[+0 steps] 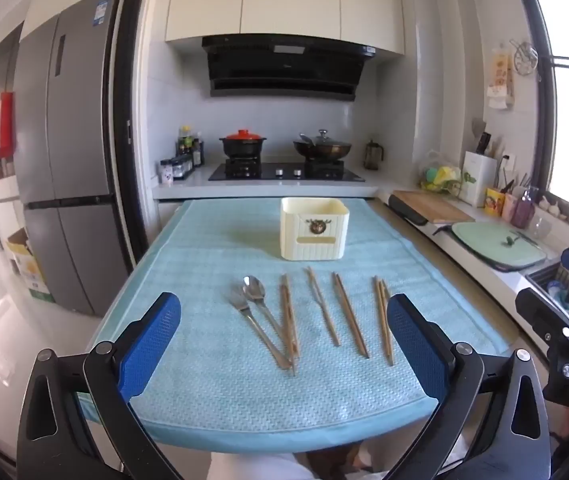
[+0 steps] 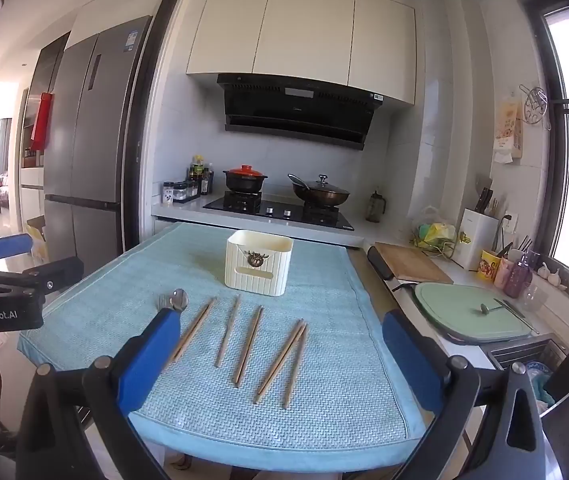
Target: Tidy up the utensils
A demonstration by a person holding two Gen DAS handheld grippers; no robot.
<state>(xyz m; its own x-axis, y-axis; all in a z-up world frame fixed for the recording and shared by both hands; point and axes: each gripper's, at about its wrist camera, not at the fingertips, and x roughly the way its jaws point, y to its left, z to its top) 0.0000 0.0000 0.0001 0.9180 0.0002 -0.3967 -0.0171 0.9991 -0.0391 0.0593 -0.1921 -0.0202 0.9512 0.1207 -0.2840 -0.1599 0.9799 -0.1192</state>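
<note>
Both the left hand-held gripper and the right hand-held gripper gape wide, empty, above the near edge of the pale blue towel-covered counter. "GenRobot.AI" reads on the left one's side, seen from the right wrist. Wooden chopsticks lie in a row; two steel spoons show fully only from the left wrist. Behind them stands the cream ribbed plastic utensil holder.
</note>
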